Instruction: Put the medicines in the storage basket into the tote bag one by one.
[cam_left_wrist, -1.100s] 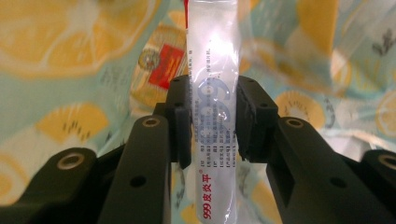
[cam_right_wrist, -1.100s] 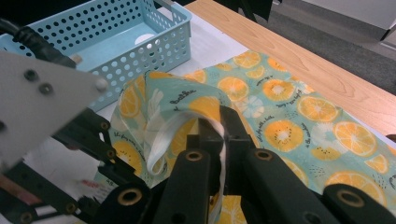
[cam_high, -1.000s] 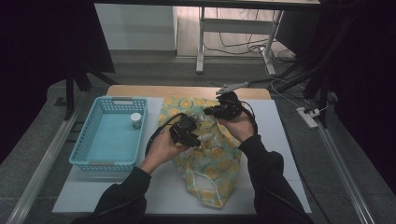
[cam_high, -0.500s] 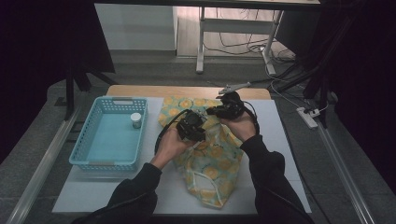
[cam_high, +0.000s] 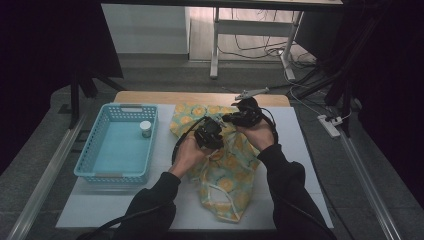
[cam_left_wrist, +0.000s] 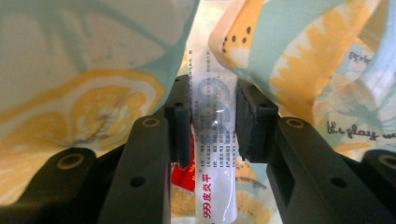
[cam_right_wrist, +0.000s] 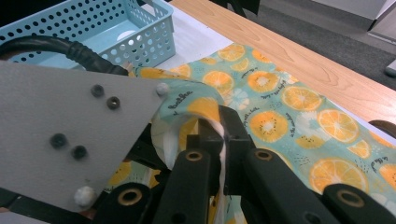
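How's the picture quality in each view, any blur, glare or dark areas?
High view: dim, black at the sides, light falling mainly on the table and bag. Left gripper view: bright, washed-out cloth, close jaws soft, print on the white tube partly readable. Right gripper view: evenly lit, the near grey plate blurred, the basket sharper.

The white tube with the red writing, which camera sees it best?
The left gripper view. There the white tube stands big and sharp between the left gripper jaws, going into the orange-print bag. In the high view, hands and grippers cover that spot. The right gripper view looks at the bag's edge instead.
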